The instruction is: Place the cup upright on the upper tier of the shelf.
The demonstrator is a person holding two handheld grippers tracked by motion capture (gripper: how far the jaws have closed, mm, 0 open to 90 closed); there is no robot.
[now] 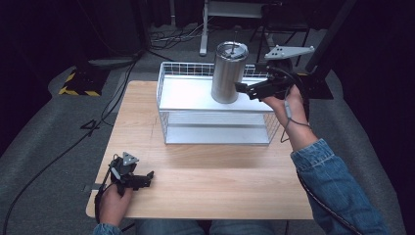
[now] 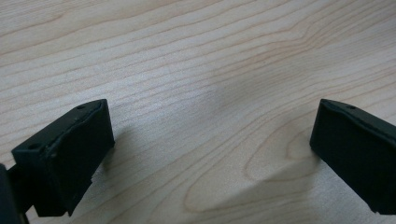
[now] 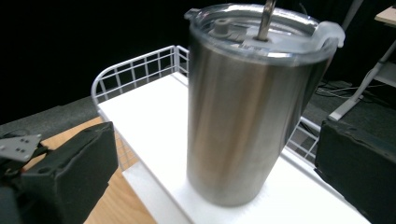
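We see the right gripper (image 1: 243, 88) released, its jaws wide apart beside the steel tumbler (image 1: 229, 72). The tumbler stands upright on the white shelf of the wire rack (image 1: 205, 132). The left gripper (image 1: 147, 178) is also released, low over the wooden counter (image 1: 215, 181).

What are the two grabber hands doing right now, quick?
Left gripper: open, holding nothing, low over the wooden table.
Right gripper: open, its fingers on either side of the steel tumbler, not squeezing it.
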